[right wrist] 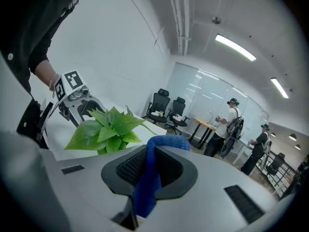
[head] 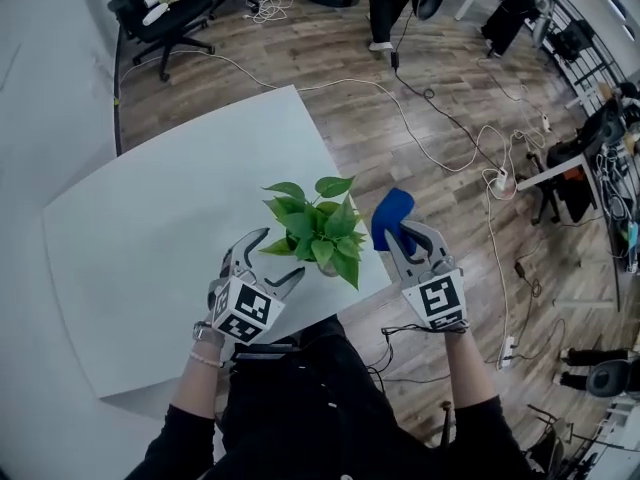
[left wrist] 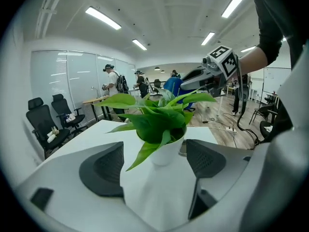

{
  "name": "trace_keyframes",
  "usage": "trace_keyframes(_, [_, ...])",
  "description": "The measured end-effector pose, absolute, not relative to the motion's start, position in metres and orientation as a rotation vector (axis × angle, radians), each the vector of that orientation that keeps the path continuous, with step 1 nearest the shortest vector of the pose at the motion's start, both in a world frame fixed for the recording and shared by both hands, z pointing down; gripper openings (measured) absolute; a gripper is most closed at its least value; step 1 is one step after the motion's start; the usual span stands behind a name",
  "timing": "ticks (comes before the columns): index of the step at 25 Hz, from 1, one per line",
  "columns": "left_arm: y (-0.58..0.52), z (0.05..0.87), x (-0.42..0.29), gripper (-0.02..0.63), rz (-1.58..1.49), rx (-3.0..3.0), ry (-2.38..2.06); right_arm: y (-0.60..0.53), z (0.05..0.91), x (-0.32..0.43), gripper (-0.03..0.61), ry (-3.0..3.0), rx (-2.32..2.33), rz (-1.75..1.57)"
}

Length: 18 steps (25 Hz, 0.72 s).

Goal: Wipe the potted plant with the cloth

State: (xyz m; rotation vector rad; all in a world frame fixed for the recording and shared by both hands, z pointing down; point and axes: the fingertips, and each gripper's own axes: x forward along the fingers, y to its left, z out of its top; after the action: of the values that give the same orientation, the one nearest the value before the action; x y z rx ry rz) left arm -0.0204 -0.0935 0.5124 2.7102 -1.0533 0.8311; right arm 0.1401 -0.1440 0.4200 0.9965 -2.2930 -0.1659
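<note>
A small green potted plant (head: 318,230) in a white pot (left wrist: 166,151) stands near the front right corner of the white table (head: 150,238). My left gripper (head: 280,255) is at the plant's left, open, its jaws either side of the pot without touching it (left wrist: 157,166). My right gripper (head: 405,236) hovers just right of the plant, past the table's edge, shut on a folded blue cloth (head: 392,216). In the right gripper view the cloth (right wrist: 150,175) sticks up between the pads, with the leaves (right wrist: 108,129) to the left and the left gripper (right wrist: 79,103) beyond them.
Wooden floor right of the table carries white cables (head: 440,138) and a power strip (head: 502,180). Black office chairs (head: 160,13) stand at the far left. People stand at the back by desks (left wrist: 112,83). The table edge runs close under the right gripper.
</note>
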Motion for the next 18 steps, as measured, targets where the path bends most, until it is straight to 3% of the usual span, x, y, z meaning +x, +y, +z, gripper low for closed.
trace_keyframes(18, [-0.1, 0.534, -0.003, 0.397, 0.829, 2.66, -0.995, -0.198, 0.481, 0.072, 0.075, -2.329, 0.313, -0.325])
